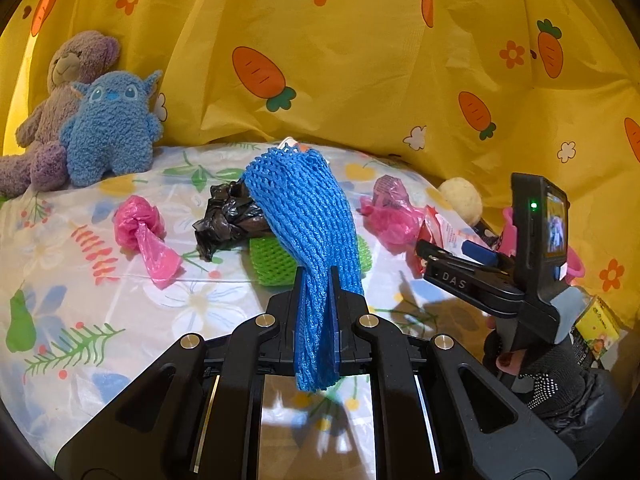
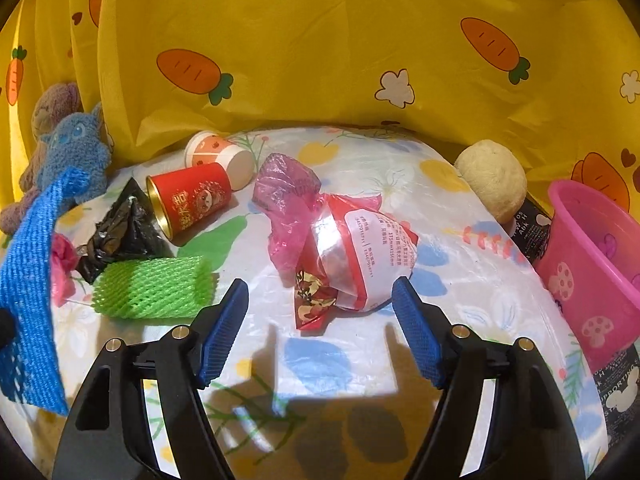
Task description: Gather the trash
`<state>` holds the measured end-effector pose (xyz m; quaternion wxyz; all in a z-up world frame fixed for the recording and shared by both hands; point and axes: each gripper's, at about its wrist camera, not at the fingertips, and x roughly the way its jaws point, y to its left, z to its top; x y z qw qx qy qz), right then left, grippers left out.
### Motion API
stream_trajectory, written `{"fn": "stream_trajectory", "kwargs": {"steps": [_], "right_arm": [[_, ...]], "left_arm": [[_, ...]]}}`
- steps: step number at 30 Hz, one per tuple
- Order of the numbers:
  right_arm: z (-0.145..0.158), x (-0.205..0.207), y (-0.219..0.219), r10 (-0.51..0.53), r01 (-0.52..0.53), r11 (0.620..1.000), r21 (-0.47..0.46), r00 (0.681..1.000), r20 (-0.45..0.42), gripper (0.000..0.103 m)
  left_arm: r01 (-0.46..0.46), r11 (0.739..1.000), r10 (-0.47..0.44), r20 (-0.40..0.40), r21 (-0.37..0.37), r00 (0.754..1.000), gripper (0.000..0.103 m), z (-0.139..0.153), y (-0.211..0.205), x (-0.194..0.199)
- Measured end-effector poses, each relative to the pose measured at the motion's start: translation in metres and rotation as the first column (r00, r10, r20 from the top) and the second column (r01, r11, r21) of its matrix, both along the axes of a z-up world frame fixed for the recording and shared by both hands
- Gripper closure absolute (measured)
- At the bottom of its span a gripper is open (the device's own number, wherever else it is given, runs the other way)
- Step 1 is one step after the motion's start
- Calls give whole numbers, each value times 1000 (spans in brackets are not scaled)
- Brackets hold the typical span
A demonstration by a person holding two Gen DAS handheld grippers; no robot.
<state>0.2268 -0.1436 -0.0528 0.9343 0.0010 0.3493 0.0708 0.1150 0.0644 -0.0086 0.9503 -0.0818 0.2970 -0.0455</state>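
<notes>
Left tool (image 1: pixel 316 280) pressed together on a blue foam net sleeve (image 1: pixel 304 216), which is pinched between the pads and lifted off the table; the sleeve stands up ahead of the pads and a short end hangs down behind them. Same sleeve shows at the left edge of the right wrist view. Right tool (image 2: pixel 320 304) spread wide, pinching nothing, hovering low over the table (image 2: pixel 340 364) just short of a red-and-white plastic wrapper (image 2: pixel 360 256) with a white printed label; small digits and Chinese text on it, too fine to read reliably. A crumpled pink plastic bag (image 2: pixel 280 200) touches the wrapper's far side. Left of these: green foam net sleeve (image 2: pixel 152 288) lying on its side, black plastic bag (image 2: pixel 120 232) crumpled just behind it, a red paper cup (image 2: pixel 188 200) tipped over with gold Chinese characters and a cartoon figure, and a white-and-orange paper cup (image 2: pixel 218 154) tipped over behind it. Another pink bag (image 1: pixel 140 232) lies apart at table left. Pink bin (image 2: pixel 592 264) with mushroom prints stands at the right edge; a black box (image 2: pixel 532 232) beside it, lettering only partly legible. "DAS" is readable on the right tool's body in the left view. Blue plush toy (image 1: pixel 112 128) and purple teddy bear (image 1: pixel 60 92) sit at back left against a yellow carrot-print curtain (image 1: pixel 360 40).
</notes>
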Motion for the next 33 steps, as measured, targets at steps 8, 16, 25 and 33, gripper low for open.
{"fn": "stream_trajectory", "kwargs": {"steps": [8,16,25,33], "right_arm": [[-11,20,-6,-15,13,1000,-26,998,-65,60],[-12,21,-18,-27,26,1000,-6,997,-69,76],[-1,-2,-44,-34,35,998,54,999,-9,78],[25,-41,-78,-39,28,992,125,995,89,78]], "left_arm": [[28,1000,-28,-6,-5,1000,93,-3,-2,10],[46,999,-46,-7,-6,999,93,-4,-5,9],[74,997,-74,1,12,997,93,1,-18,10],[147,989,-148,17,27,989,93,13,-53,16]]}}
